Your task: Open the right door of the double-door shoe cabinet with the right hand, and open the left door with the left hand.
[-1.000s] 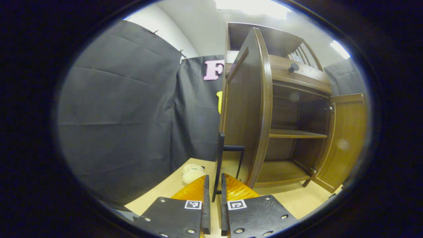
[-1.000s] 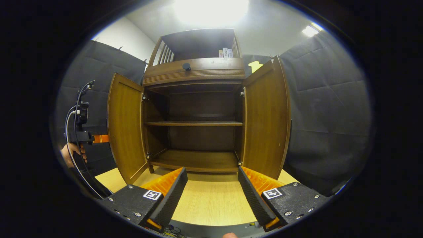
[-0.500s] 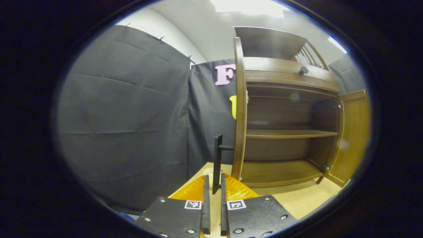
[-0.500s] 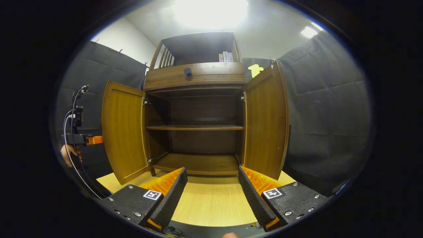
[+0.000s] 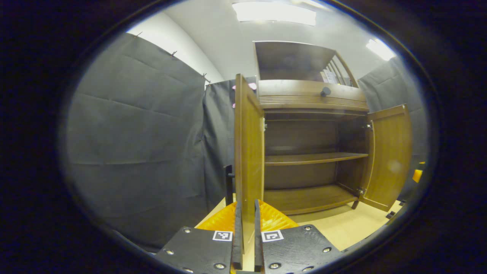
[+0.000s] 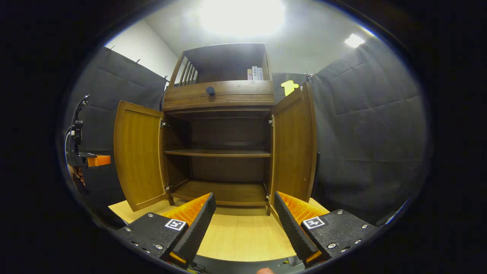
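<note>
The brown shoe cabinet [image 6: 218, 152] stands with both doors swung wide and its two shelves bare. In the right gripper view the left door [image 6: 137, 160] and right door [image 6: 293, 152] flank the opening. My right gripper [image 6: 243, 228] is open, low over the table in front of the cabinet, holding nothing. Left of the left door, a short gap away, my left gripper [image 6: 93, 160] hangs in a hand. In the left gripper view my left gripper [image 5: 246, 243] is shut with a thin slit, behind the left door [image 5: 249, 160], whose black handle [image 5: 228, 182] pokes out beyond it. The right door [image 5: 388, 152] stands far right.
A drawer with a black knob [image 6: 210, 90] sits above the doors, and an open top shelf holds a few books [image 6: 255, 73]. The cabinet rests on a light wooden table [image 6: 243, 239]. Black cloth walls close in on both sides.
The left door swung further open. The black handle, between my left fingers a second ago, now lies ahead and left of them. The right gripper stayed open, drawing back slightly.
</note>
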Available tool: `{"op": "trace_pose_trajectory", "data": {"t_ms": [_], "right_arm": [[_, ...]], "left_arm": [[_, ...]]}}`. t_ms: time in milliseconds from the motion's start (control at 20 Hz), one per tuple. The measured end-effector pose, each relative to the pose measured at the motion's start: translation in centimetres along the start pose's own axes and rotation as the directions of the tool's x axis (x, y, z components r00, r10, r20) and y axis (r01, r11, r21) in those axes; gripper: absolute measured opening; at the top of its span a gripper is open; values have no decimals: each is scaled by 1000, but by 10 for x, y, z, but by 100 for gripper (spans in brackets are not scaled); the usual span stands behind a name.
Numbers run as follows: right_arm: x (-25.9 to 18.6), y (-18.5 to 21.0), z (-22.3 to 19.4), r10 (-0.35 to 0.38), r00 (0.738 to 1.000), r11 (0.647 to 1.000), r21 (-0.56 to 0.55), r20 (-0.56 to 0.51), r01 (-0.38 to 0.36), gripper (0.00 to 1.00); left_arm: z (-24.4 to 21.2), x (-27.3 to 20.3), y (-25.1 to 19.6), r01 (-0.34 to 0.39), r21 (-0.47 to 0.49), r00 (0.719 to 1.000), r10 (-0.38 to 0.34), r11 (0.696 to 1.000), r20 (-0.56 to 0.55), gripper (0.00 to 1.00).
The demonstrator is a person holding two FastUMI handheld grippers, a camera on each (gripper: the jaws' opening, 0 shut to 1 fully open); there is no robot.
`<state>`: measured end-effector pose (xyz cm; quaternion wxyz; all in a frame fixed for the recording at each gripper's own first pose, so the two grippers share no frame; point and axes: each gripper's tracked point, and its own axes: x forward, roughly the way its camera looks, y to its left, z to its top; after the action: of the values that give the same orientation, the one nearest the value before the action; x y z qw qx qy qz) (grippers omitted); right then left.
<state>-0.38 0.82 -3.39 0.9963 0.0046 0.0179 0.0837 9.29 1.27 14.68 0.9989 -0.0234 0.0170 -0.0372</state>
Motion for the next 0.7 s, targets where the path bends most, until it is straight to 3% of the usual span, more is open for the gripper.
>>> {"op": "trace_pose_trajectory", "data": {"t_ms": [250, 550, 650, 700], "right_arm": [[-14, -16, 7, -31, 999, 999, 29, 16, 31, 95], [-25, -25, 14, -49, 998, 998, 37, 33, 48, 95], [-28, -26, 14, -52, 998, 998, 32, 36, 51, 95], [-30, -26, 14, -52, 998, 998, 32, 34, 51, 95]], "left_arm": [[12, -38, -30, 44, -11, 999, -44, 999, 32, 6], [1, -75, -33, 49, -25, 999, -48, 998, 19, 6], [-5, -87, -30, 29, -28, 999, -29, 999, 16, 19], [-5, -93, -30, 20, -25, 1000, -20, 999, 18, 19]]}}
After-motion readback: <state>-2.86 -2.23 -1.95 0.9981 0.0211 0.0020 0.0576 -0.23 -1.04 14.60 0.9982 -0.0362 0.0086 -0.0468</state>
